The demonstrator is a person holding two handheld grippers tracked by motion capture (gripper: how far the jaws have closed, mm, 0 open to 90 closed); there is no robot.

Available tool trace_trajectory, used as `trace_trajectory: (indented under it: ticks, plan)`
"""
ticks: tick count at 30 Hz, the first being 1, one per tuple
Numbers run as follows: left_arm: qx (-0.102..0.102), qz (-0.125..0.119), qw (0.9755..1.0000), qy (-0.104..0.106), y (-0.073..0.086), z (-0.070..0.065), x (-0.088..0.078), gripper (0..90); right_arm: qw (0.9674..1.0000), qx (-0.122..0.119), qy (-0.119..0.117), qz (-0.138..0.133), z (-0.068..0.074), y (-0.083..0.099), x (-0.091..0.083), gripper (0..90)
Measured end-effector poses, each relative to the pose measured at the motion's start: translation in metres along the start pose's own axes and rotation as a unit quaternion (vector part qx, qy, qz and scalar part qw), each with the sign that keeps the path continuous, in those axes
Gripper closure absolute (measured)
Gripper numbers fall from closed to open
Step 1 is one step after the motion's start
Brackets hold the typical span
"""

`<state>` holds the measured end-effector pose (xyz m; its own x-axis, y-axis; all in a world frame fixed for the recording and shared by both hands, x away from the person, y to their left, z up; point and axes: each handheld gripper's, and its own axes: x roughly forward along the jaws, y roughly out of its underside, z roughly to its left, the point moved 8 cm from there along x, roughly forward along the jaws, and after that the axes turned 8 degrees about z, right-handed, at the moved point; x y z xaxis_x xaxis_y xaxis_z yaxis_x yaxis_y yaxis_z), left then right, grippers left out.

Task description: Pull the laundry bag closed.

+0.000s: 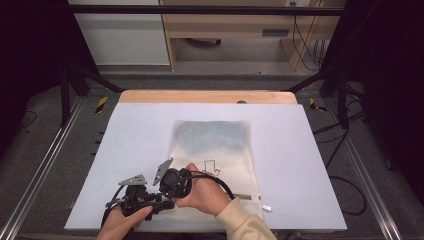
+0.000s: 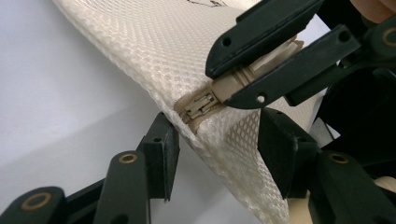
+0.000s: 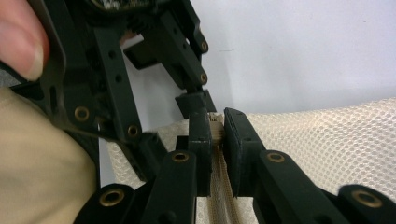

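A lab or test room set up for recording is suggested — not a home. A pale work mat (image 1: pixel 150 130) is laid over a wooden table (image 1: pixel 207 96), which is framed by black metal struts (image 1: pixel 75 75) and flanked by aluminium rails (image 1: pixel 40 170) on a grey carpeted floor (image 1: pixel 50 120). Loose cables (image 1: pixel 345 190) are trailed across that floor, and plain plywood furniture (image 1: pixel 240 25) is seen behind — with yellow-black hazard tape (image 1: pixel 101 103) stuck beside the table.

One mesh pouch (image 1: pixel 215 150), one zipper (image 2: pixel 201 105), two hand-held grippers (image 1: pixel 165 187).
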<state>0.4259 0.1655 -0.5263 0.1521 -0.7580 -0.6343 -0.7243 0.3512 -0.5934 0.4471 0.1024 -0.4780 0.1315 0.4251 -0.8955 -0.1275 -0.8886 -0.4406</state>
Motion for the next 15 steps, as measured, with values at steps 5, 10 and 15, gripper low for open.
trace_trajectory:
  ticks: [5,10,15]
  plan:
    - [0.000,0.000,1.0000,0.002,-0.0012,-0.0021,0.0066,47.4,1.0000,0.003,-0.001,-0.003,0.0002,-0.0005,-0.0001,81.9]
    - [0.004,0.002,0.9999,0.011,-0.0038,-0.0007,0.0076,51.2,1.0000,0.007,-0.001,-0.006,-0.0003,-0.0005,-0.0024,81.9]
    - [0.004,0.001,0.9998,0.019,-0.0048,-0.0001,0.0059,56.0,0.9999,0.007,-0.003,-0.011,-0.0012,-0.0006,-0.0037,81.9]
